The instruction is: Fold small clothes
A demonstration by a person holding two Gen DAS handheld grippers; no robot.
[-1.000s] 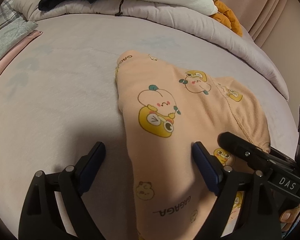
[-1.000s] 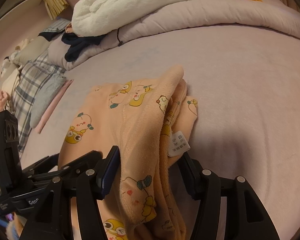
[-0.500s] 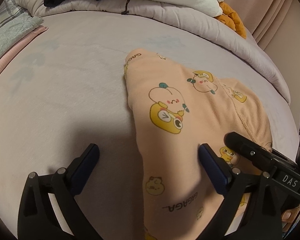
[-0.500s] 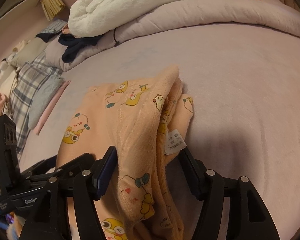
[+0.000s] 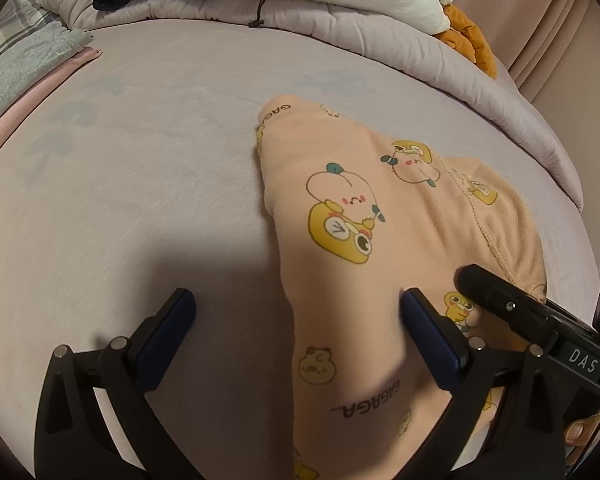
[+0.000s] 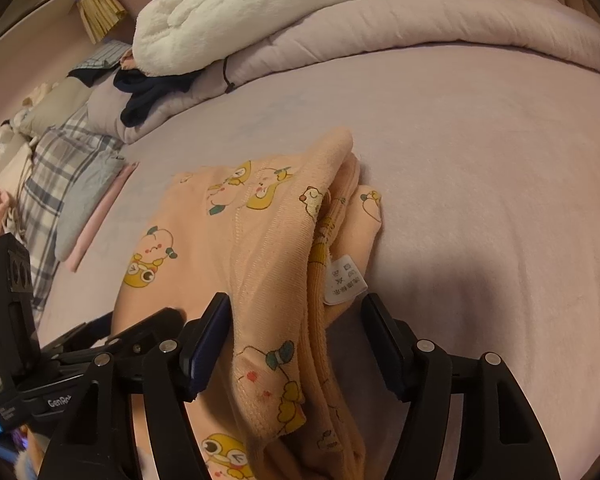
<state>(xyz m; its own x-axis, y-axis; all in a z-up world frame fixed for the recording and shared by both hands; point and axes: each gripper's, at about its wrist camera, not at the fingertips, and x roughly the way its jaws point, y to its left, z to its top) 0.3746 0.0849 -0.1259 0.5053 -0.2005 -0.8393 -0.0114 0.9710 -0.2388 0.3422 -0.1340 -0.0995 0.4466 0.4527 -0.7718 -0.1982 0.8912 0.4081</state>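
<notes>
Big bed (image 5: 140, 184) with a pale purple sheet, filling both views. Along the far side, a thick purple quilt (image 6: 420, 28) rolled up, with a fluffy white blanket (image 6: 260, 4) on top and something orange (image 5: 466, 36) behind it. A dark blue piece of clothing (image 6: 144, 96) lying beside the white blanket. At the side of the bed, checked bedding (image 6: 56, 168) and a pink edge. In the middle of the bed, a small peach garment (image 5: 352, 208) with yellow cartoon animals, folded into thick layers, resting on the sheet with its near end bunched up between the tools. Left hand-held gripper (image 5: 298, 316) wide open, the cloth's left edge running up between the fingers, right finger (image 5: 432, 336) touching the cloth, left finger over bare sheet. Right hand-held gripper (image 6: 296, 328) also open, folded layers sitting between the fingers, left finger (image 6: 208, 344) pressed against the cloth, right finger apart from it. Small white label (image 6: 346, 280) sticking out of the fold, just above the right finger.
</notes>
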